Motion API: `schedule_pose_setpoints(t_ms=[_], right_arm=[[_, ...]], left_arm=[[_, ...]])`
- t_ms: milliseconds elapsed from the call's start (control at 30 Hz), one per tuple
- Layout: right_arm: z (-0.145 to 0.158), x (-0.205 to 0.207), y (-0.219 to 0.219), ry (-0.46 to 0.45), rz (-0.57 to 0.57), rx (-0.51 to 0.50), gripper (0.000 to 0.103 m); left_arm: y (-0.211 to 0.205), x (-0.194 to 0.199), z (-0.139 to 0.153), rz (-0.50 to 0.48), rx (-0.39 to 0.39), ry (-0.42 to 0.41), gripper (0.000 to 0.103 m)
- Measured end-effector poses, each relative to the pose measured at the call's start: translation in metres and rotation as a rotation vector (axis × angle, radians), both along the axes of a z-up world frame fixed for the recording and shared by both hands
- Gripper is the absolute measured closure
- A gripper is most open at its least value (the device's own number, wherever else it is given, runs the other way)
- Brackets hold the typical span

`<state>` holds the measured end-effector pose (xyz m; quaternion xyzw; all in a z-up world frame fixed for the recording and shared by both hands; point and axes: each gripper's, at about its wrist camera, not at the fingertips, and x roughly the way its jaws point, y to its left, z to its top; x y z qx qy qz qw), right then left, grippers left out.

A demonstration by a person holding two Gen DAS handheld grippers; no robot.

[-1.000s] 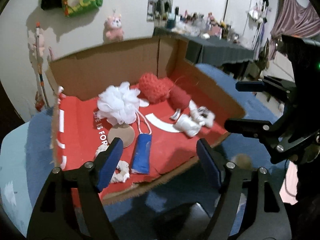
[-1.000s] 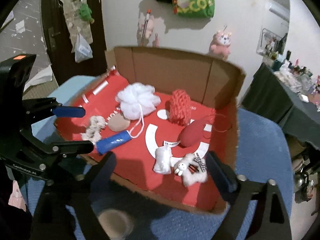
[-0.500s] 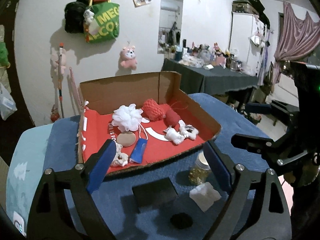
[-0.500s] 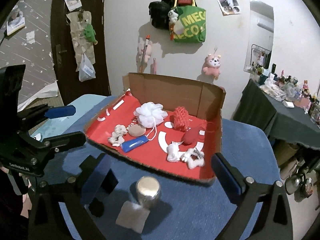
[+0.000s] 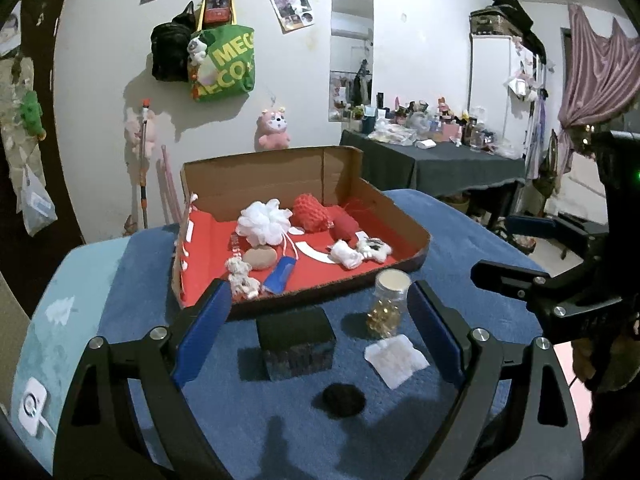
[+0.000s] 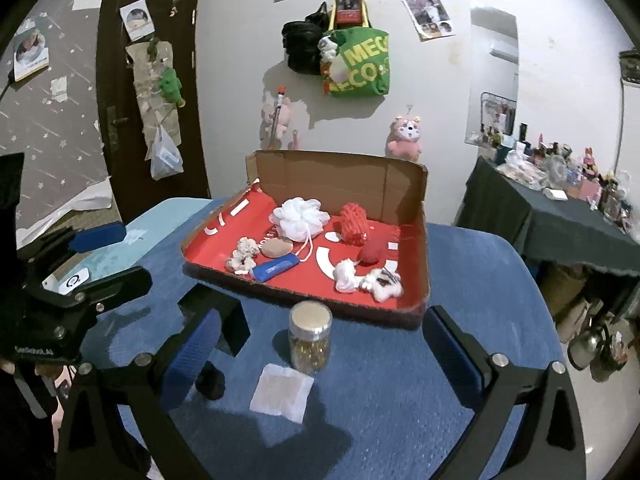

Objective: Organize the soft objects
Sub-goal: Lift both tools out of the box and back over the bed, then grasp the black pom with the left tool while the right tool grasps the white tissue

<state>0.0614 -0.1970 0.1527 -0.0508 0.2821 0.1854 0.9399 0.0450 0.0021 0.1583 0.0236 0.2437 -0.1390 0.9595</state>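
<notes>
A cardboard box [image 5: 404, 224] [image 6: 423, 264] with a red lining sits on the blue table. In it lie a white mesh puff [image 5: 264, 222] [image 6: 300, 220], a red knitted piece [image 5: 312, 212] [image 6: 354, 222], a red pouch [image 5: 345, 226], a blue tube [image 5: 281, 276] [image 6: 276, 269], a tan pad [image 5: 260, 258], a white rope toy [image 5: 240, 278] and small white plush pieces [image 5: 360, 251] [image 6: 368, 280]. My left gripper [image 5: 318, 330] and right gripper [image 6: 324, 346] are both open and empty, held back from the box above the table's near side.
In front of the box stand a glass jar of gold beads [image 5: 387, 306] [image 6: 310, 340], a black cube [image 5: 295, 342] [image 6: 224, 320], a white gauze pad [image 5: 396, 360] [image 6: 282, 390] and a small black disc [image 5: 343, 400]. A cluttered dark table [image 5: 432, 156] stands at the back right.
Both grippers have pulled back and up from the box. The jar, black cube, gauze pad and black disc have come into view in front of it. Nothing in the box moved.
</notes>
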Motion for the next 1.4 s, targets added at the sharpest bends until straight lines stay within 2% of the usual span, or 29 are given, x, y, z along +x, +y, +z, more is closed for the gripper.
schedule_pose_setpoints(t_ms=[433,633,1033,1400], right_arm=[[-0.014,-0.042,-0.008,-0.015,-0.030,0.025,0.000],[-0.035,-0.050,-0.002,-0.003,-0.040,0.011,0.000],[-0.101,-0.019,0.007,0.119,-0.065,-0.018,0.000],[-0.123,0.008,0.017,0.174,-0.029,-0.045,0.000]], left_arm=[[-0.005,-0.040,-0.022,0.031,-0.008,0.011,0.013],[-0.005,-0.042,-0.050,0.061,-0.007,0.053,0.013],[0.002,-0.010,-0.111,0.092,-0.024,0.204,0.013],[0.002,0.010,-0.126,0.062,-0.015,0.253,0.014]])
